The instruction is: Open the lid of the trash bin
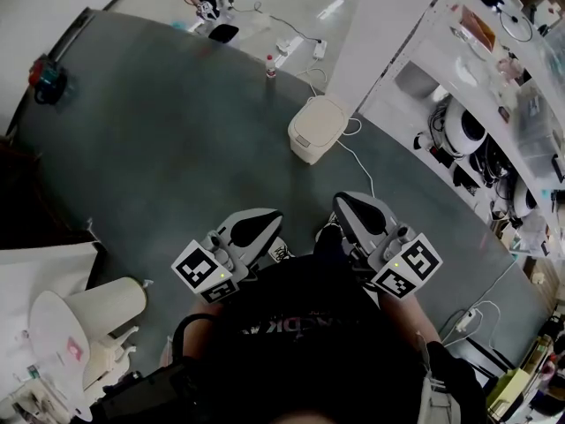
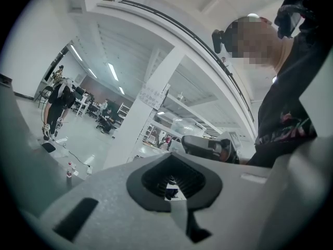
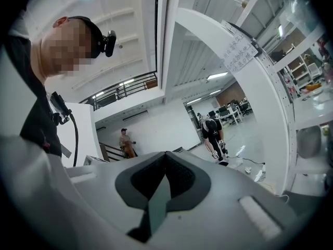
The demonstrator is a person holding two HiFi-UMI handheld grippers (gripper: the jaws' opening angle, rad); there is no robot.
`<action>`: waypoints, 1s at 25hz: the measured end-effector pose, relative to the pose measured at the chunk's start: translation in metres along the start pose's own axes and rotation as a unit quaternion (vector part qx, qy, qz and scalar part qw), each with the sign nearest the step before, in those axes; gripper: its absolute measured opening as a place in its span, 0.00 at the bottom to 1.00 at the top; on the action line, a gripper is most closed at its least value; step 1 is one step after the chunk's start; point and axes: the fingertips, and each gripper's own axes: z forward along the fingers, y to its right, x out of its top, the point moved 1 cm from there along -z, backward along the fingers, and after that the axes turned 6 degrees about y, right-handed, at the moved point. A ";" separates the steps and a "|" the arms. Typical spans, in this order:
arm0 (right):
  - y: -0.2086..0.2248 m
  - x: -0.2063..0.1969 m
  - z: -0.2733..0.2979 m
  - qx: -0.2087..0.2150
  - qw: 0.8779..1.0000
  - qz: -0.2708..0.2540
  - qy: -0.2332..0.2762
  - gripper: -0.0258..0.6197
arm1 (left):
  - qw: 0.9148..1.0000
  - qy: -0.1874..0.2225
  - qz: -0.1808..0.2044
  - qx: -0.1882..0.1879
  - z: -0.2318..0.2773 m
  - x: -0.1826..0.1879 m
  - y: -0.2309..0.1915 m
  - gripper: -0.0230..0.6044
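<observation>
The trash bin [image 1: 318, 129] stood on the floor at twelve o'clock, well apart from the left hand-held gripper [image 1: 256, 226] and right hand-held gripper [image 1: 358, 207], both closed on nothing. Its lid [image 1: 321, 116] looked like light, stiff plastic, probably best lifted at the front edge.

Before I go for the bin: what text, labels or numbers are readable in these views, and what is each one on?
No text can be read with certainty.
Paper sheet on the white pillar, right gripper view: lines of writing, too small to read.
Pillar notice, left gripper view: blurred.
Shirt print, head view: dark and partly cut off, unreadable.
Trash bin: no label visible.
Square-marker cubes: black-and-white patterns only, no words.
</observation>
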 end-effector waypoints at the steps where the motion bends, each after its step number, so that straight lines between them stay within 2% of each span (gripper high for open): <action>1: -0.001 0.000 0.000 -0.001 1.000 0.000 0.001 0.05 | 1.000 0.000 -0.001 0.001 -0.002 0.000 -0.001 0.04; 17: -0.005 0.000 0.001 -0.016 1.000 -0.001 0.007 0.05 | 1.000 -0.005 0.019 0.000 -0.015 0.000 0.003 0.04; 25: 0.005 0.006 0.013 -0.002 1.000 -0.008 0.001 0.05 | 0.999 0.009 0.009 0.034 -0.025 0.003 -0.006 0.04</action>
